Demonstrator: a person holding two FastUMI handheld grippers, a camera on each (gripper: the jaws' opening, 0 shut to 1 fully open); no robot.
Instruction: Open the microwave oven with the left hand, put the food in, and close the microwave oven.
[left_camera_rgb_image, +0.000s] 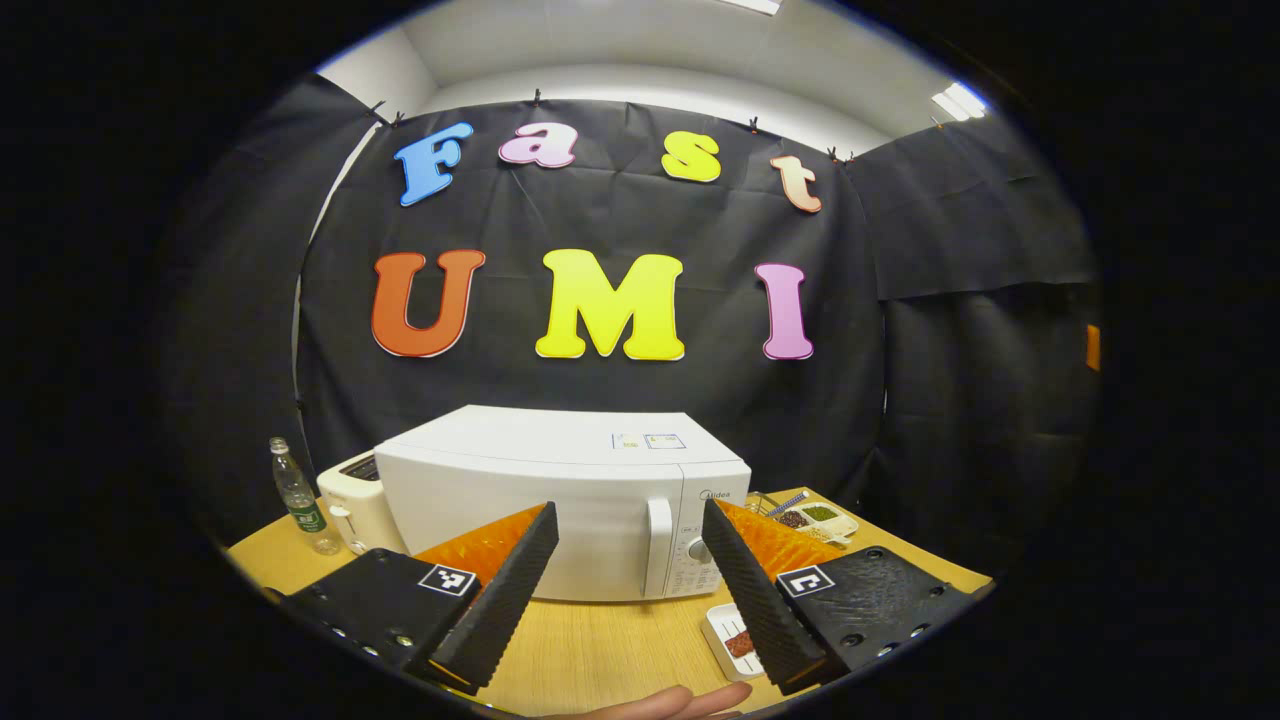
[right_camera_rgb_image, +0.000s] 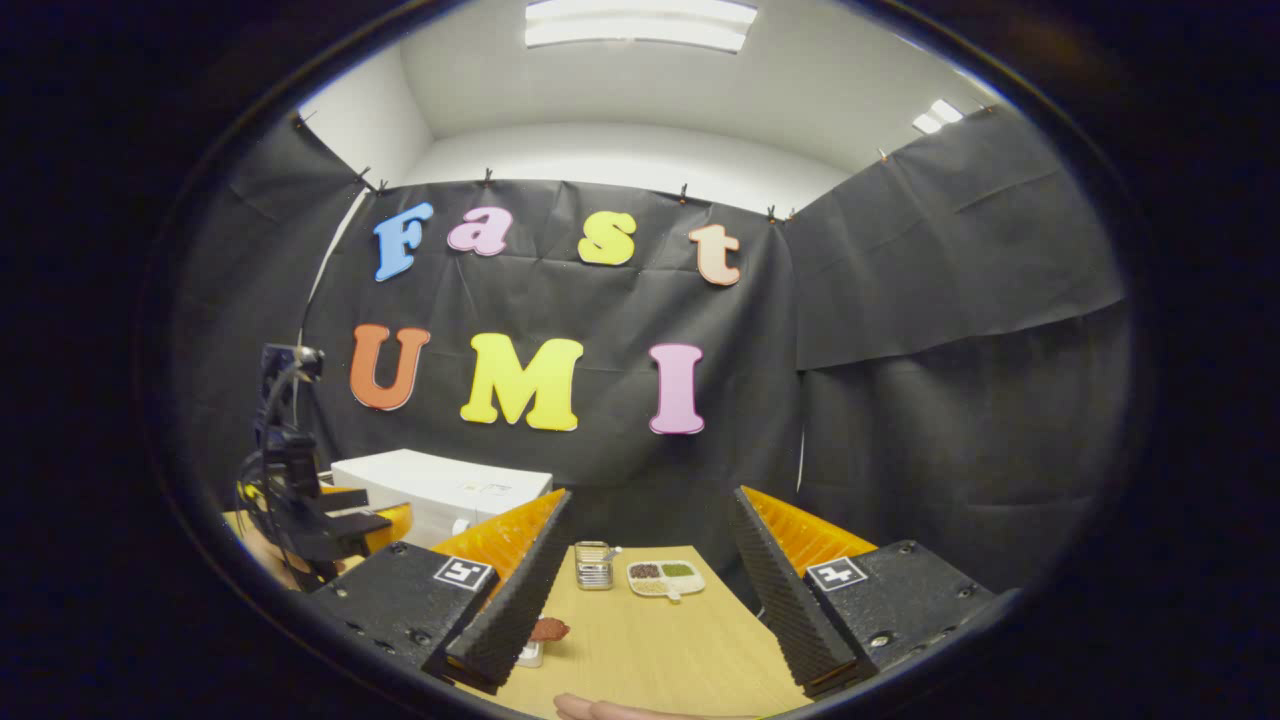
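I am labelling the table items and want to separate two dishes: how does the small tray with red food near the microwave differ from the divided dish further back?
The small tray is a plain rectangle holding one reddish food; the divided dish has several compartments with dark, green and pale contents. The small tray lies in front of the microwave, by its control side; the divided dish sits further back, beyond that side. Both are white and rest on the wooden table.

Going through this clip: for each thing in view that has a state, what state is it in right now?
White microwave oven: door shut, handle untouched.
Small white dish of reddish food: on the wooden table, not yet picked up.
Left gripper: open, holding nothing.
Right gripper: open, holding nothing.
Clear plastic bottle: upright, capped.
White toaster: standing beside the microwave.
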